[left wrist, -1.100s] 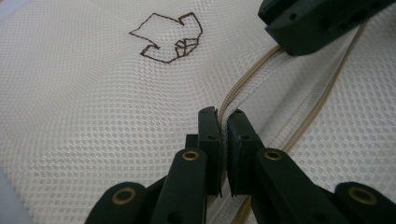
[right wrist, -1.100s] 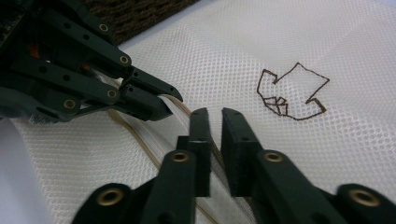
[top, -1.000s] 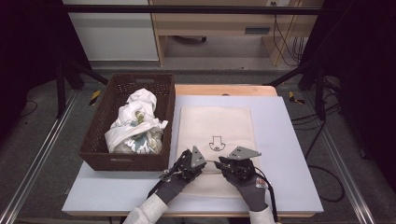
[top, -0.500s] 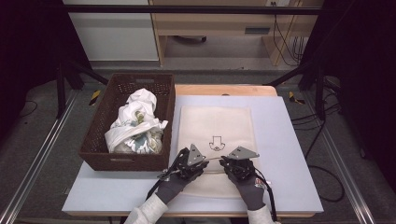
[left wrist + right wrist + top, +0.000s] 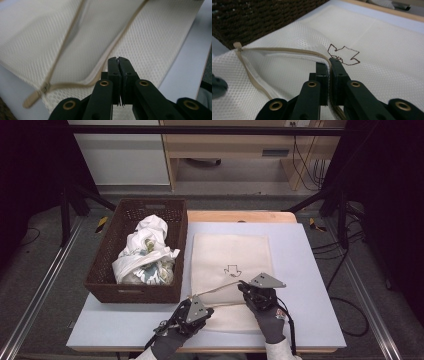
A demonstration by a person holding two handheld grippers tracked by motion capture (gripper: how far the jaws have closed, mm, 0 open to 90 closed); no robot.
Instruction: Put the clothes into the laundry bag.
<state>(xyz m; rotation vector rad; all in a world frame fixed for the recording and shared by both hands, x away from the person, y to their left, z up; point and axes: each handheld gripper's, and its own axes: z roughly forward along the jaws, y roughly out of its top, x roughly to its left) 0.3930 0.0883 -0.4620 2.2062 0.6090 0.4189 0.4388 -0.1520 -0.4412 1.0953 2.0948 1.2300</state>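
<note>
Cream mesh zippered bag [image 5: 231, 265] flat on table; right gripper [image 5: 243, 285] pinching tan zipper edge [image 5: 287, 51]; left gripper [image 5: 190, 298] jaws pressed together on mesh.

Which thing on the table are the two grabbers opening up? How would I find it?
Look at the pale table top, just right of the brown woven basket stuffed with cloth. The flat cream mesh bag lies there, and both grippers pinch its tan zipper edge. A small dark arrow-like drawing marks it.

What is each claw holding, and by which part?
Right claw grips the mesh bag by its upper zipper edge; left claw is shut on its lower zipper edge.
</note>
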